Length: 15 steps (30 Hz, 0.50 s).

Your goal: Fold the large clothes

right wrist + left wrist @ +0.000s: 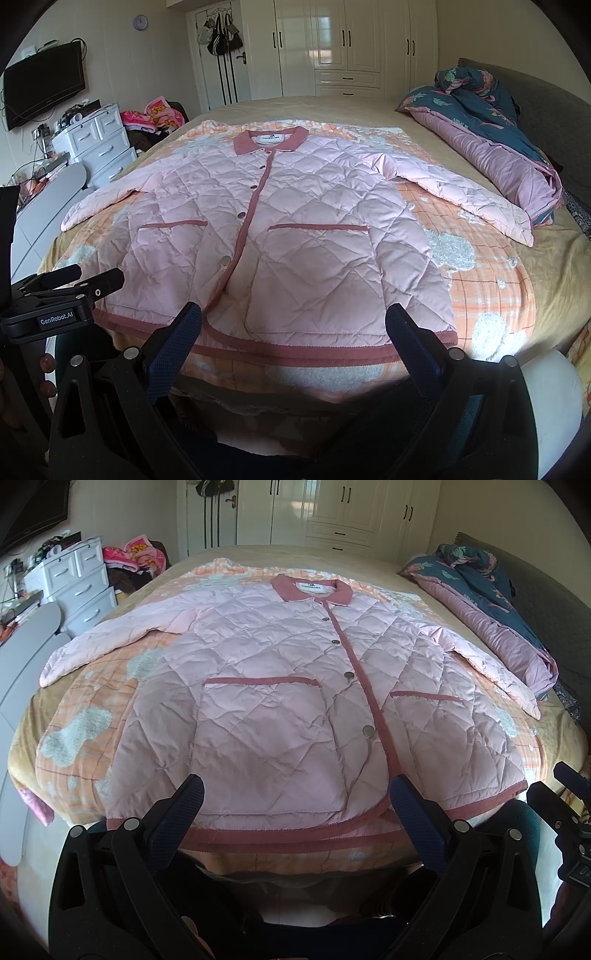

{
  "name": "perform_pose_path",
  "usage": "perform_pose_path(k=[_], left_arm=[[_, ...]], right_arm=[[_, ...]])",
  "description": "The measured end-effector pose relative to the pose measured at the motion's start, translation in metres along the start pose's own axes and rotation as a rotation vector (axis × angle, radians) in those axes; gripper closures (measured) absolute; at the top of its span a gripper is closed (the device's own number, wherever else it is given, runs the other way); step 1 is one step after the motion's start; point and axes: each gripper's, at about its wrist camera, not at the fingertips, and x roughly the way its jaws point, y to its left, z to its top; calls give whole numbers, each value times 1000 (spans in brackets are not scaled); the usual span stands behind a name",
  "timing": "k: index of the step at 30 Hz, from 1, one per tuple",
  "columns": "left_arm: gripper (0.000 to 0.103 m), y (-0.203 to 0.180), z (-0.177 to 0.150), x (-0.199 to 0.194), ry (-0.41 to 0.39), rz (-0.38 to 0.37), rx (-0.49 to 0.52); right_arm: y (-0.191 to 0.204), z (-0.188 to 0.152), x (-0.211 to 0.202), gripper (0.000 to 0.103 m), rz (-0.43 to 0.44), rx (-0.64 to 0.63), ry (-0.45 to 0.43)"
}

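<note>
A pink quilted jacket (pixel 280 686) with darker pink collar, placket, pocket trim and hem lies flat and buttoned, front up, on the bed, sleeves spread to both sides. It also shows in the right wrist view (pixel 295 236). My left gripper (pixel 295 797) is open and empty, held just short of the jacket's hem near its left half. My right gripper (pixel 293 325) is open and empty, just short of the hem near the right half. Each gripper's body shows at the edge of the other's view.
The jacket rests on an orange checked blanket (pixel 491 280) on a tan bed. A rolled teal and mauve quilt (pixel 491 140) lies at the bed's right. White drawers (pixel 99 144) and a clothes pile stand at left, wardrobes behind.
</note>
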Motion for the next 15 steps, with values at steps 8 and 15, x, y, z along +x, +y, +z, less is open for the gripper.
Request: perform_pose_path(k=[8,15], left_arm=[[8,-1,-5,4,2,4,5],[8,-2,12,16,6,9,2]], right_arm=[[-1,6,7,4,-6,4,1],[-1,21,17,4,3,4,5]])
